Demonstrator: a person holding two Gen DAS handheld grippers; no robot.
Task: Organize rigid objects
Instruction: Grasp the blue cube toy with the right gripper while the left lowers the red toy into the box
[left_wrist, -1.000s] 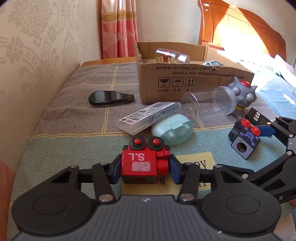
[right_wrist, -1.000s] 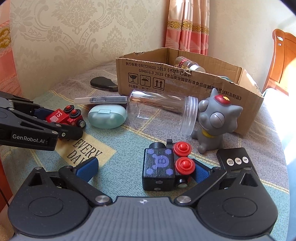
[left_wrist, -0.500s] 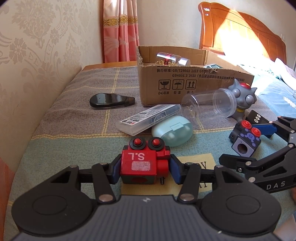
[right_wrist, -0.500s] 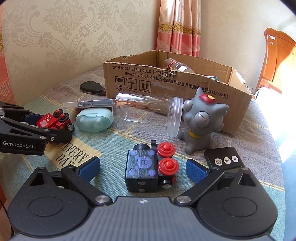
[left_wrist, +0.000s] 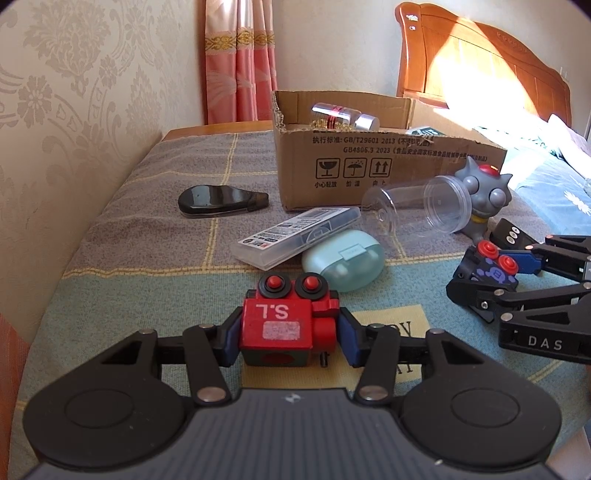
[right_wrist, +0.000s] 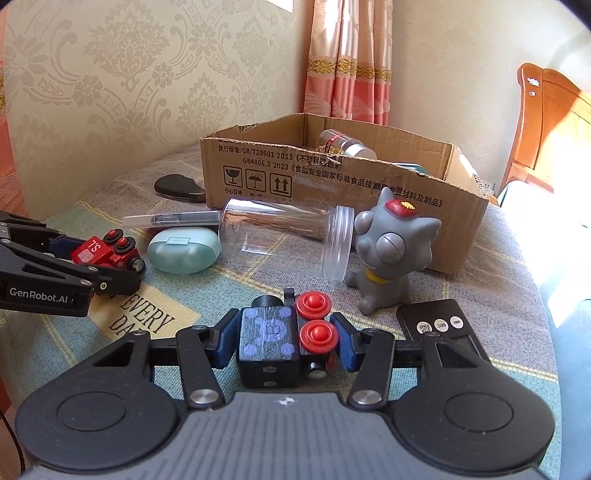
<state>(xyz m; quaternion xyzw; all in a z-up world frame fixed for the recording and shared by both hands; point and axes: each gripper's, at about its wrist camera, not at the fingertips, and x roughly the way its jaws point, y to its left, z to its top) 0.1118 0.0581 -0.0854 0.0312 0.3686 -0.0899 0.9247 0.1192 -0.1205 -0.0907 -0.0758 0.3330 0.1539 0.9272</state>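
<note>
Left gripper (left_wrist: 288, 338): blue pads pinching the red toy engine (left_wrist: 286, 325) on both sides, low over the checked cloth (left_wrist: 129, 273).
Right gripper (right_wrist: 282, 341): pads pressed against the black toy engine (right_wrist: 275, 338), near the grey cat figure (right_wrist: 391, 251).
Cardboard box (left_wrist: 369, 166): open, behind both toys, holding a capsule bottle (left_wrist: 345, 116).
Clear jar (right_wrist: 284, 230): on its side, just before the box.

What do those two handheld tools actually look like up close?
Both are matte black. The left tool and right tool each have two linkage arms with silver rivets, blue pads on the fingertips, round discs and a ribbed grey body. White lettering reads "GenRobot.AI" on the left, "DAS" on the right.
</note>
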